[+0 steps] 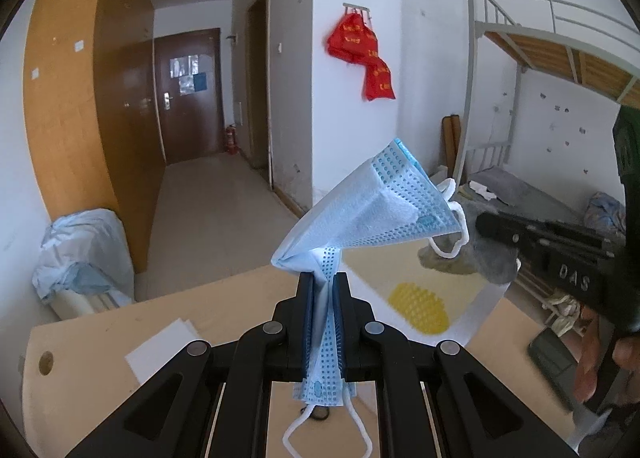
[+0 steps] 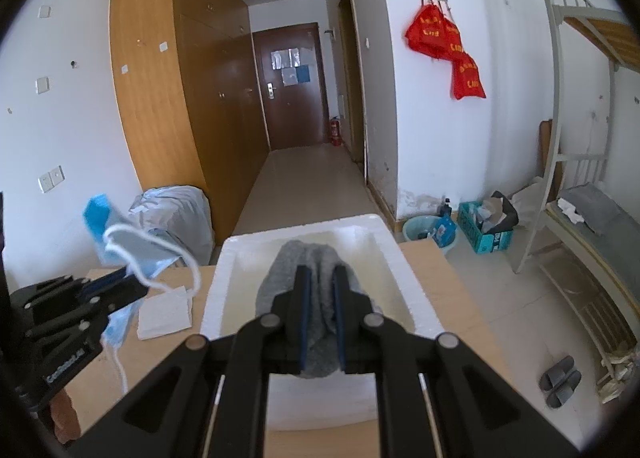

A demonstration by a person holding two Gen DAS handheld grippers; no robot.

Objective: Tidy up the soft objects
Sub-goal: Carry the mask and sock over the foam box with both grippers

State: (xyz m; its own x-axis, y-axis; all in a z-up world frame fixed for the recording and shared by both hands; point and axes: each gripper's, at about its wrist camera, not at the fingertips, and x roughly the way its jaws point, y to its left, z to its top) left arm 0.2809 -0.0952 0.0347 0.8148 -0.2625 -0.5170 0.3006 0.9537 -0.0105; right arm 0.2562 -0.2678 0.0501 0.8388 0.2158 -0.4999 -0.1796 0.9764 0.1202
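Left gripper (image 1: pixel 324 278): seen at lower centre of the left wrist view, clenched on a blue face mask (image 1: pixel 360 213). The mask is pinched through its middle; its upper part fans out toward the right of centre, and a white ear loop (image 1: pixel 326 430) hangs below the jaws at the bottom edge.

Right gripper (image 2: pixel 320 278): seen at lower centre of the right wrist view, clenched on a grey cloth (image 2: pixel 316 270). The cloth is bunched between the jaws and is held over the inside of a white foam box (image 2: pixel 412 278).

Foam box: placed on a light wooden table (image 2: pixel 472 298), open side up. In the left wrist view a yellow patch (image 1: pixel 420 308) is seen on its floor, right of centre.

White folded paper (image 2: pixel 164 316): laid on the table just left of the box.

Beyond the table, listed from near to far:
- a covered bundle (image 2: pixel 176 217) against the wall, left of centre;
- a green crate (image 2: pixel 484 230) and a basin (image 2: pixel 424 232) on the floor, right of centre;
- a metal bunk bed (image 2: pixel 580 193) at the right edge;
- red bags (image 2: pixel 444 45) hung on the wall, upper right;
- a wooden wardrobe (image 2: pixel 168 97), upper left;
- a dark door (image 2: pixel 292 89) at the end of the corridor, upper centre.
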